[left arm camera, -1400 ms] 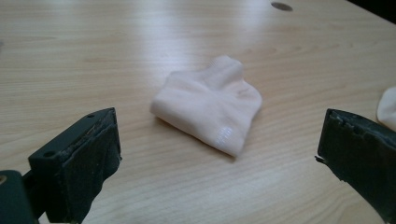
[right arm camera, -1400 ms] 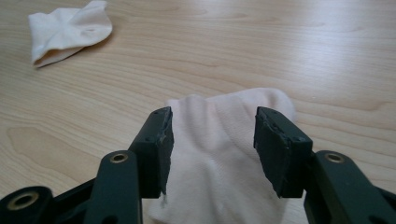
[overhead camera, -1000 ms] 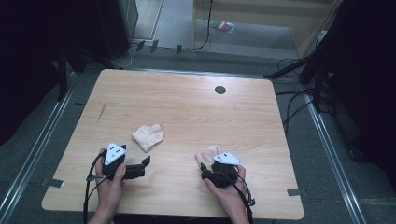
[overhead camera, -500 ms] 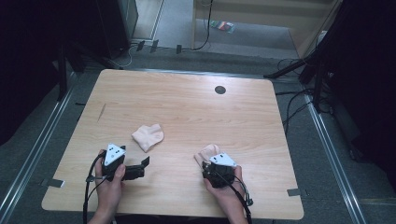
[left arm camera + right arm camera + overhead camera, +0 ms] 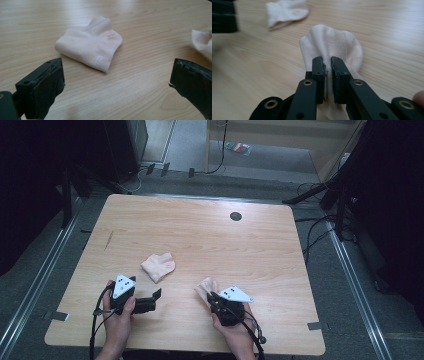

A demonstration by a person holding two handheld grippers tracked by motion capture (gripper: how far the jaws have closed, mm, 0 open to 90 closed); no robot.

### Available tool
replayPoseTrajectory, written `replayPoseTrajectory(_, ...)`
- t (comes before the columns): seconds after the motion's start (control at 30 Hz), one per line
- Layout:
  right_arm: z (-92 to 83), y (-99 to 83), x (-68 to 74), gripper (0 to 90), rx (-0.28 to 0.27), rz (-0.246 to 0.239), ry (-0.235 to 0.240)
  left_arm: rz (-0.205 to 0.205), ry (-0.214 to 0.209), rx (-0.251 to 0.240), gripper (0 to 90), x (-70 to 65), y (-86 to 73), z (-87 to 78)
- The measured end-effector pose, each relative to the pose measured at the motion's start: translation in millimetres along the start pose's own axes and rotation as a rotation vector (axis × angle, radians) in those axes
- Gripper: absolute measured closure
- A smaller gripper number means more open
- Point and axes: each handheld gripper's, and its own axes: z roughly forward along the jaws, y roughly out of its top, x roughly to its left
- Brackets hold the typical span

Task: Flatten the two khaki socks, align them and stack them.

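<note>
The right gripper [image 5: 327, 65] has just been closing its jaws and now pinches a fold of the pale sock [image 5: 332, 42] lying on the wooden table [image 5: 200, 230]. A second folded sock [image 5: 90, 42] lies just beyond the left gripper [image 5: 145, 302], apart from it, whose jaws stand wide and empty; the pinched sock sits to that sock's right, seemingly still resting on the wood

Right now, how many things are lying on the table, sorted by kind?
Socks: 2, one folded sock lying free, one pinched sock in the right tool.
Tools: 2, the right one and the left tool, which stands open.
Total: 4
</note>
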Motion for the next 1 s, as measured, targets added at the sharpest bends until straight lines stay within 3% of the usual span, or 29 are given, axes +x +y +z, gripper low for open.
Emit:
replayPoseTrajectory(0.03, -2.0, 2.3, 8.1, 82.9, -0.007, 0.004, 0.053, 0.0, -0.004, 0.001, 0.0, -1.3, -0.4, -0.3)
replayPoseTrajectory(0.07, -2.0, 2.3, 8.1, 82.9, -0.007, 0.004, 0.053, 0.0, -0.004, 0.001, 0.0, -1.3, -0.4, -0.3)
replayPoseTrajectory(0.1, -2.7, 4.2, 15.9, 82.8, -0.012, 0.005, 0.098, 0.003, -0.009, 0.002, 0.0, -2.7, -0.6, -0.6)
replayPoseTrajectory(0.13, -2.7, 4.2, 15.9, 82.8, -0.012, 0.005, 0.098, 0.003, -0.009, 0.002, 0.0, -2.7, -0.6, -0.6)
replayPoseTrajectory(0.23, -2.2, 4.0, 31.8, 82.6, -0.019, -0.013, 0.161, 0.009, -0.021, 0.005, 0.0, -5.1, -1.4, 0.3)
replayPoseTrajectory(0.33, -1.2, 1.9, 39.0, 82.2, -0.02, -0.024, 0.172, 0.009, -0.027, 0.01, 0.0, -6.5, -2.3, 1.7)
replayPoseTrajectory(0.43, 8.6, -4.2, 50.9, 78.5, -0.001, -0.095, 0.149, 0.013, -0.034, 0.016, 0.0, -7.7, -3.2, 3.4)
replayPoseTrajectory(0.47, 8.6, -4.2, 50.9, 78.5, -0.001, -0.095, 0.149, 0.014, -0.034, 0.017, 0.0, -8.0, -3.4, 3.9)
replayPoseTrajectory(0.57, 19.9, -8.3, 54.5, 61.6, 0.039, -0.113, 0.177, 0.01, -0.035, 0.016, 0.0, -7.3, -3.4, 3.8)
replayPoseTrajectory(0.63, 18.6, -7.8, 53.7, 52.0, 0.035, -0.106, 0.207, 0.005, -0.029, 0.012, 0.0, -4.7, -2.9, 2.6)
replayPoseTrajectory(0.7, 16.7, -6.7, 52.6, 52.3, 0.024, -0.104, 0.208, -0.008, -0.023, 0.009, 0.0, -1.2, -2.2, 1.2)
replayPoseTrajectory(0.73, 13.1, -4.7, 49.6, 55.8, 0.008, -0.101, 0.2, -0.013, -0.019, 0.005, 0.0, 0.8, -1.8, 0.7)
replayPoseTrajectory(0.77, 9.2, -1.4, 42.9, 66.3, -0.002, -0.079, 0.185, -0.015, -0.016, 0.006, 0.0, 2.8, -1.4, -0.2)
replayPoseTrajectory(0.87, 9.4, 1.3, 37.3, 73.9, -0.006, -0.074, 0.171, -0.027, -0.007, 0.003, 0.1, 6.6, -1.1, -1.4)
replayPoseTrajectory(0.9, 12.4, 2.3, 35.5, 75.7, 0.017, -0.106, 0.143, -0.032, -0.003, 0.001, 0.1, 7.6, -1.0, -1.7)
replayPoseTrajectory(0.93, 12.4, 2.3, 35.5, 75.7, 0.017, -0.106, 0.143, -0.032, -0.003, 0.001, 0.0, 7.6, -1.0, -1.7)
replayPoseTrajectory(1.0, 15.6, 1.5, 32.5, 73.0, 0.036, -0.107, 0.087, -0.031, -0.004, 0.002, 0.0, 7.7, -1.1, -1.9)
